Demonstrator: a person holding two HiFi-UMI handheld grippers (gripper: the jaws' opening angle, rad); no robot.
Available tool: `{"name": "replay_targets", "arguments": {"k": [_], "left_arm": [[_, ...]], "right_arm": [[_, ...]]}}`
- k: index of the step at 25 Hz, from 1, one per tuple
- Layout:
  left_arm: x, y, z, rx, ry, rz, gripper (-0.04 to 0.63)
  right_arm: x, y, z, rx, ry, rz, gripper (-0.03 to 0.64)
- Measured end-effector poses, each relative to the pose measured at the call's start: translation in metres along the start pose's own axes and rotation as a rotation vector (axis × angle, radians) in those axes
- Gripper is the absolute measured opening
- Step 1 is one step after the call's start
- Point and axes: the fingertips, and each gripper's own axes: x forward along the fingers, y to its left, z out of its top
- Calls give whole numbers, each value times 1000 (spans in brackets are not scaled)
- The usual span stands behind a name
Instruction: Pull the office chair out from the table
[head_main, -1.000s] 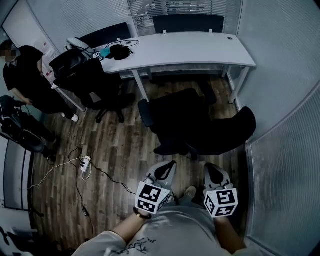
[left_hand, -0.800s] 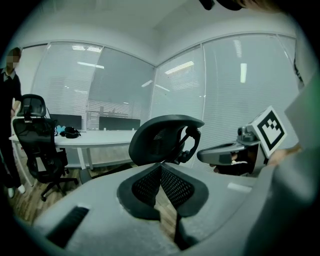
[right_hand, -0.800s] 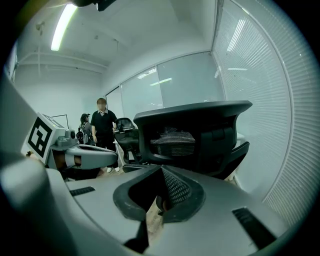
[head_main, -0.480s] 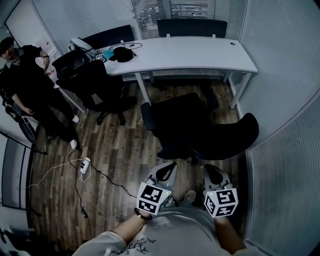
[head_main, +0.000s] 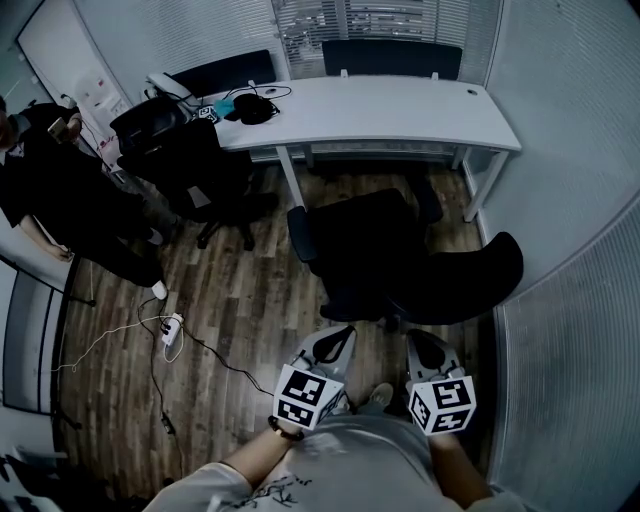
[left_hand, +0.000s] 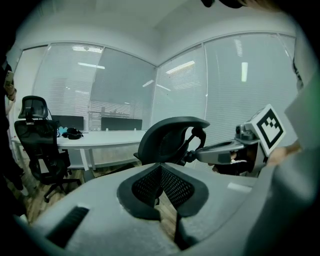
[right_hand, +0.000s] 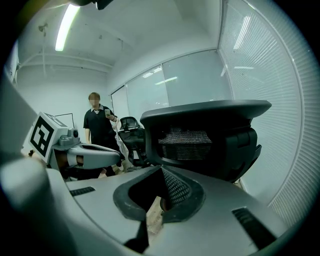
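The black office chair (head_main: 375, 245) stands on the wood floor, clear of the white table (head_main: 400, 105), with its curved back (head_main: 465, 285) toward me. My left gripper (head_main: 341, 334) and right gripper (head_main: 419, 338) hover side by side just short of that back. Both are shut with nothing between the jaws. In the left gripper view the shut left gripper (left_hand: 160, 167) points at the chair back (left_hand: 167, 137), and the right gripper (left_hand: 199, 156) reaches in from the right. In the right gripper view the headrest (right_hand: 205, 132) looms close behind the shut right gripper (right_hand: 162, 172).
A second black chair (head_main: 185, 165) stands left of the table, and a person (head_main: 65, 195) is at the far left. A power strip (head_main: 170, 328) with cables lies on the floor. Headphones (head_main: 255, 105) rest on the table. A glass wall (head_main: 570, 300) lies close on the right.
The person at the left has stepped across the floor. The chair sits slightly further right and lower in the head view. Both grippers stay shut in the same place.
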Motion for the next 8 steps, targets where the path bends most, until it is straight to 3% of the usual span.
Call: {"name": "replay_targets", "arguments": {"k": [8], "left_arm": [[3,1,2,3,2,-8,11]], "right_arm": [[2,-1,3,-6,2,0,6]]}}
